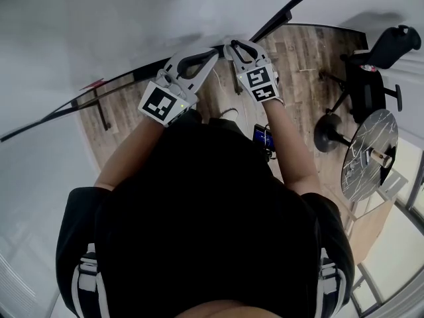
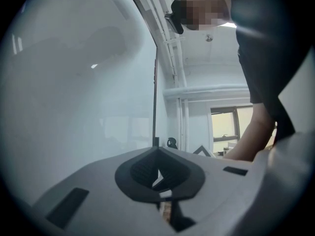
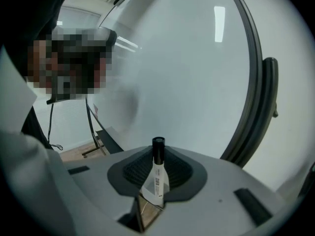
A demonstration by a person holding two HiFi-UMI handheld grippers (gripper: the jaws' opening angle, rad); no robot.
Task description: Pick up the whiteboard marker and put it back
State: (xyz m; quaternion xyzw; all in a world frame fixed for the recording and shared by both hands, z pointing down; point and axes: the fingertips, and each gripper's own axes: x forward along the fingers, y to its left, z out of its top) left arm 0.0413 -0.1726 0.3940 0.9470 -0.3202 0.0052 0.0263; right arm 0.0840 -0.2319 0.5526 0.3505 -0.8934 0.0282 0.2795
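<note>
The whiteboard marker [image 3: 157, 177], white-bodied with a black cap pointing away, sticks out from between the pads of my right gripper [image 3: 157, 154], which is shut on it. In the head view the right gripper [image 1: 232, 45] reaches toward the lower edge of the whiteboard [image 1: 132, 25], and the marker is hidden there. My left gripper [image 1: 211, 53] is just beside it at the same edge. In its own view the left gripper [image 2: 157, 154] has its pads together with nothing between them, facing the white board [image 2: 74, 82].
The whiteboard's dark frame [image 3: 253, 82] curves along the right. A stand foot [image 1: 99, 108] rests on the wooden floor [image 1: 298, 65]. A black office chair [image 1: 371, 78] and a round table [image 1: 371, 154] stand to the right. A window [image 2: 224, 127] lies beyond.
</note>
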